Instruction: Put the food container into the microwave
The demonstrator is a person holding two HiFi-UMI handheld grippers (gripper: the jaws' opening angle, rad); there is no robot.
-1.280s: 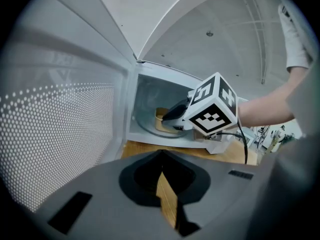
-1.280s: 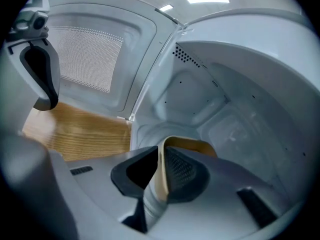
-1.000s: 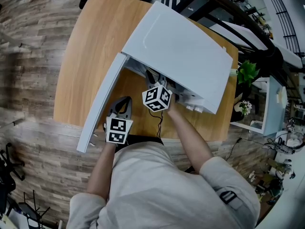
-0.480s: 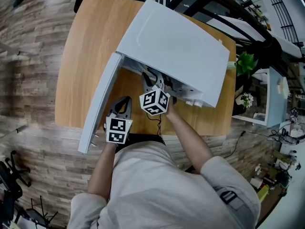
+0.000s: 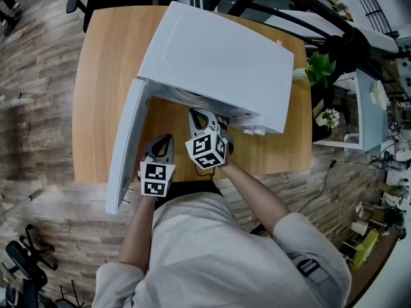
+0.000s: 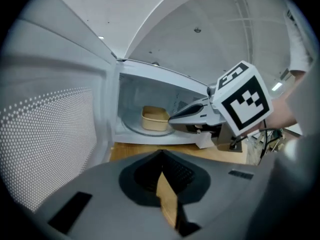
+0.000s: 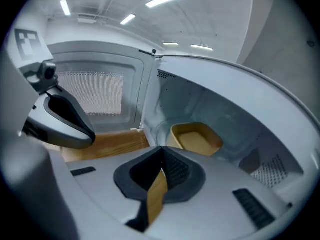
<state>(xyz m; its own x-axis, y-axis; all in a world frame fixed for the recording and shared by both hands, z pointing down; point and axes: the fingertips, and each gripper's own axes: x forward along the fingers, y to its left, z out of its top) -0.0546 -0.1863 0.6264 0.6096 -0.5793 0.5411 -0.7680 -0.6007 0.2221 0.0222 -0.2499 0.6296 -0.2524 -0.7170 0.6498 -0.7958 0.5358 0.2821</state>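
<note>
Container, tan shallow rectangular tub (image 7: 196,136), on glass turntable (image 6: 132,128) inside white box microwave (image 5: 218,56); placing apparently done. Right gripper (image 7: 161,154) just outside microwave mouth, jaws pressed together, empty. Left gripper (image 6: 161,156) likewise, beside open microwave door (image 5: 125,140). Next, likely: swing door closed.

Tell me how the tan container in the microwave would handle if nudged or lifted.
The container looks thin-walled and empty, so probably light and somewhat squeezable. Low and wide, it would likely slide on the turntable rather than tip.
</note>
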